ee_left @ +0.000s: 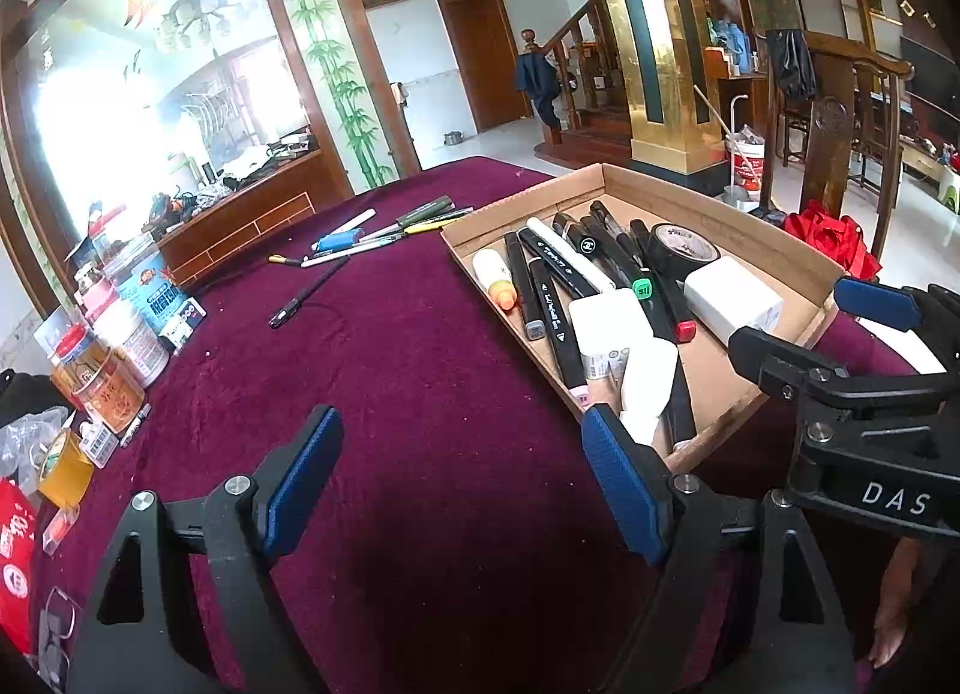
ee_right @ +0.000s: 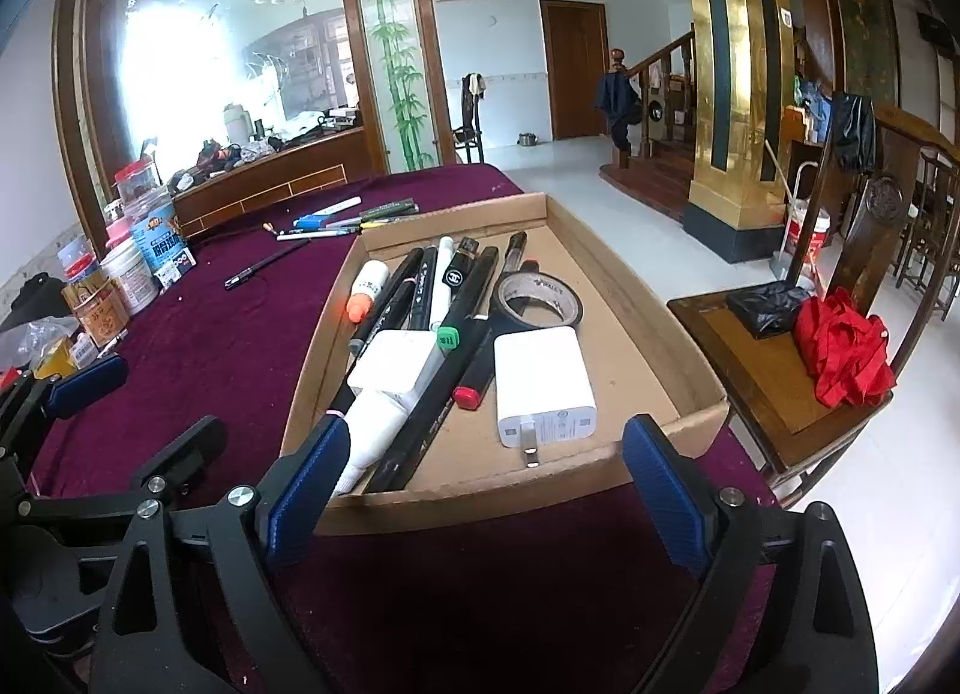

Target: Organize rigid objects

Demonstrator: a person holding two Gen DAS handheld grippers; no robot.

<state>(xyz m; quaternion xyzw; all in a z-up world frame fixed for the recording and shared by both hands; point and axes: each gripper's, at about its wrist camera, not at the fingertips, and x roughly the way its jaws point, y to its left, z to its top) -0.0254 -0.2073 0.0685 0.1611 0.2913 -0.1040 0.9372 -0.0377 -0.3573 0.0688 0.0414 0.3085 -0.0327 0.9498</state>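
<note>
Two grippers: both hang just over the table, side by side, near the front edge of the box.
Table (ee_left: 420,364): big, with a dark purple cloth on it.
Box (ee_right: 648,298): a flat brown cardboard tray on the cloth, at the right side of the table.
Left gripper (ee_left: 462,484): its blue jaws are wide apart, with only cloth between them. It is just left of the box.
Right gripper (ee_right: 486,478): its blue jaws are wide apart too, holding nothing. The near wall of the box sits between them.
Jars (ee_left: 120,334): a bunch of tubs and packets at the left edge of the table.
Markers (ee_right: 420,298): many black ones lie in the box, side by side.
Tape roll (ee_right: 540,301): black, lying flat in the box behind the charger.
Charger (ee_right: 543,388): a white plug block in the box, prongs toward the near wall.
Loose pens (ee_left: 384,232): a small pile on the cloth, well apart from the box, at the far side.
Black pen (ee_left: 309,293): alone on the cloth, nearer than the pile.
</note>
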